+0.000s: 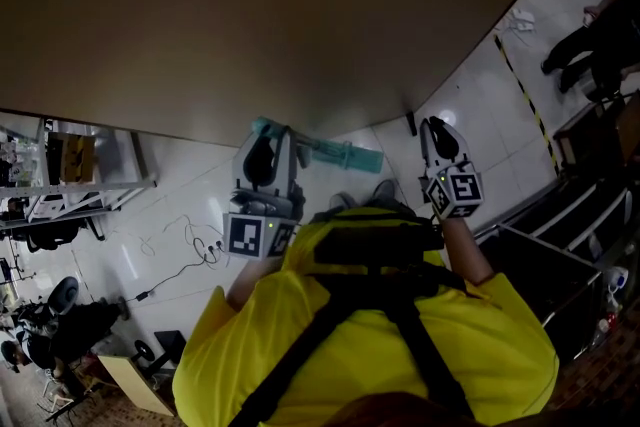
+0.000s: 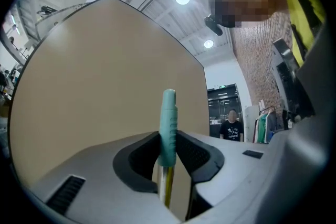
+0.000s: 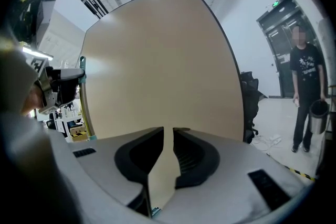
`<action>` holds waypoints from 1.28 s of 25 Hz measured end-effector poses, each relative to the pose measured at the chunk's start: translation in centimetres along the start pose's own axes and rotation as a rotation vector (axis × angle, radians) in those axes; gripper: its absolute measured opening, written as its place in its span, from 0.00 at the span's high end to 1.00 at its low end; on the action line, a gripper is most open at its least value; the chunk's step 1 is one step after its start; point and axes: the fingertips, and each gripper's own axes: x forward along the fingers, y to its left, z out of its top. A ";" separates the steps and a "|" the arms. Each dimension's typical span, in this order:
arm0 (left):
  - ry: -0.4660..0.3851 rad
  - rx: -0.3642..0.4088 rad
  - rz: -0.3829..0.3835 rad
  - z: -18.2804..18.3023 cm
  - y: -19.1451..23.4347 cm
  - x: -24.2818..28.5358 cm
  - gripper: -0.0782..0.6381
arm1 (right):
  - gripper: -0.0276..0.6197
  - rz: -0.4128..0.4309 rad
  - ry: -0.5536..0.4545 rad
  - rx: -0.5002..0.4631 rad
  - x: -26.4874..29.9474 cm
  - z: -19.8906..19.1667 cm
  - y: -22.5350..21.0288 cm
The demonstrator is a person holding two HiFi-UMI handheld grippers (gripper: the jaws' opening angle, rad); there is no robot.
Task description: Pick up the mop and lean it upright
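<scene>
A person in a yellow shirt stands over a white tiled floor, facing a large beige flat panel with a hand-held tool in each hand. The left tool is clamped on the mop's teal ribbed plastic handle grip, which in the head view slants out to the right of the jaws, close in front of the panel's lower edge. In the left gripper view the left tool has both dark pads pressed against the grip, and the shiny metal shaft runs down between them. The grip's rounded tip stands above the jaws against the panel. Whether the mop touches the panel cannot be told. The right tool is held apart from the mop, to its right. In its own view the right tool is empty, its jaws a narrow gap apart, showing only the panel. A bystander in a black T-shirt stands in the background.
</scene>
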 end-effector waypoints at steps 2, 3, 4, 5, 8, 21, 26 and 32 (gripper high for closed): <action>0.022 0.004 0.008 -1.7 0.0 0.9 0.74 | 0.86 -0.002 0.007 0.000 0.1 -0.2 -0.3; 0.038 0.002 0.010 -2.9 0.1 1.3 0.74 | 0.86 -0.003 0.011 0.001 0.2 -0.3 -0.5; 0.055 0.003 0.013 -4.2 0.2 1.8 0.74 | 0.86 -0.004 0.016 0.002 0.3 -0.5 -0.7; 0.076 0.009 0.019 -5.6 0.3 2.2 0.74 | 0.86 -0.005 0.021 0.005 0.3 -0.6 -0.9; 0.154 -0.009 0.052 -10.6 1.3 2.8 0.74 | 0.86 -0.007 0.040 0.010 0.7 -1.4 -1.0; 0.342 -0.049 0.202 -26.4 3.9 4.6 0.74 | 0.86 0.067 0.128 -0.001 1.7 -4.2 -0.8; 0.386 -0.051 0.239 -29.6 5.3 5.9 0.74 | 0.86 0.083 0.141 -0.008 2.1 -4.9 -1.0; 0.380 -0.037 0.258 -31.1 6.1 8.3 0.73 | 0.86 0.092 0.142 -0.018 2.2 -5.0 -1.9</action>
